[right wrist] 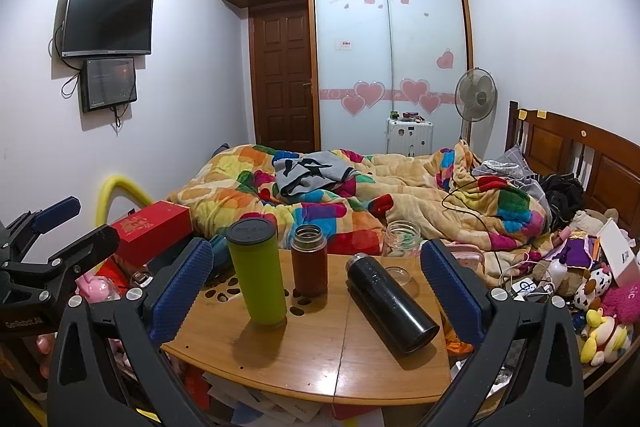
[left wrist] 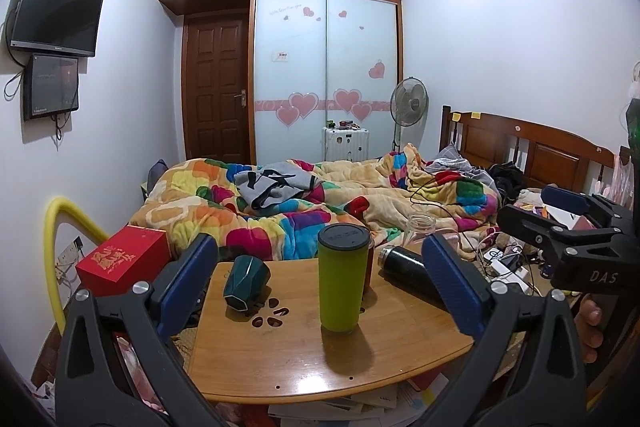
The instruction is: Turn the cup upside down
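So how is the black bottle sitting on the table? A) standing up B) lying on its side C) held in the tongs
B: the black bottle lies on its side on the wooden table, while the green tumbler stands upright.

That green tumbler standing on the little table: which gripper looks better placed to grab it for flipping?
Probably the left gripper: the green tumbler stands upright between its open fingers. For the right gripper, the tumbler sits left of centre, and the black flask lies nearer.
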A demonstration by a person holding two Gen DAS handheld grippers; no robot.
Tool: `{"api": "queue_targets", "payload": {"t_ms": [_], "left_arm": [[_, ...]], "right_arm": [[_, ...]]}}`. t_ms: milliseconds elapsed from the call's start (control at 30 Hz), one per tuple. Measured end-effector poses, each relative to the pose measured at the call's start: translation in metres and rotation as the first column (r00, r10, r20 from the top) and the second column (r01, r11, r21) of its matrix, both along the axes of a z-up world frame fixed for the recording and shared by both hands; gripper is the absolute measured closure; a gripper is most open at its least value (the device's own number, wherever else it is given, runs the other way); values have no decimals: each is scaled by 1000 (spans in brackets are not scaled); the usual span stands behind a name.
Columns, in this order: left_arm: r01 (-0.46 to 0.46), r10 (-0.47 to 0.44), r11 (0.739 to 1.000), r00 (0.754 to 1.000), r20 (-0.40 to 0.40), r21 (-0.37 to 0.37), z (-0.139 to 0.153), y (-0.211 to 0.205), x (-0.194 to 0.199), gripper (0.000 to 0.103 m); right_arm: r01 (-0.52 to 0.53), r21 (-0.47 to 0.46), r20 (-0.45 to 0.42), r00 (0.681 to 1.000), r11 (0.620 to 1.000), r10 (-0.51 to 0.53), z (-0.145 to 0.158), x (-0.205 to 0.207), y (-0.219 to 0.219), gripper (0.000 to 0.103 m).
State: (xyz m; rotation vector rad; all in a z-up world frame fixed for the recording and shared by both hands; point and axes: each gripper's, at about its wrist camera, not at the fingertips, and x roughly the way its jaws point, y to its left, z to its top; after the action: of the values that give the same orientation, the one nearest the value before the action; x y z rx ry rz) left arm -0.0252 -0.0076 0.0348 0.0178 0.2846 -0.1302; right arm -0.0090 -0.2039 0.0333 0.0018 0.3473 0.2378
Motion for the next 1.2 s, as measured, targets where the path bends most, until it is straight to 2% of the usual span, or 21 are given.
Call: {"api": "queue_targets", "payload": {"t_ms": [1200], "left_arm": [[8, -8, 1000, 1000, -13, -16, -2, 2, 4, 0]], "right_arm": [[-3, -6, 2, 1000, 1000, 3, 0, 2, 1, 0]]}}
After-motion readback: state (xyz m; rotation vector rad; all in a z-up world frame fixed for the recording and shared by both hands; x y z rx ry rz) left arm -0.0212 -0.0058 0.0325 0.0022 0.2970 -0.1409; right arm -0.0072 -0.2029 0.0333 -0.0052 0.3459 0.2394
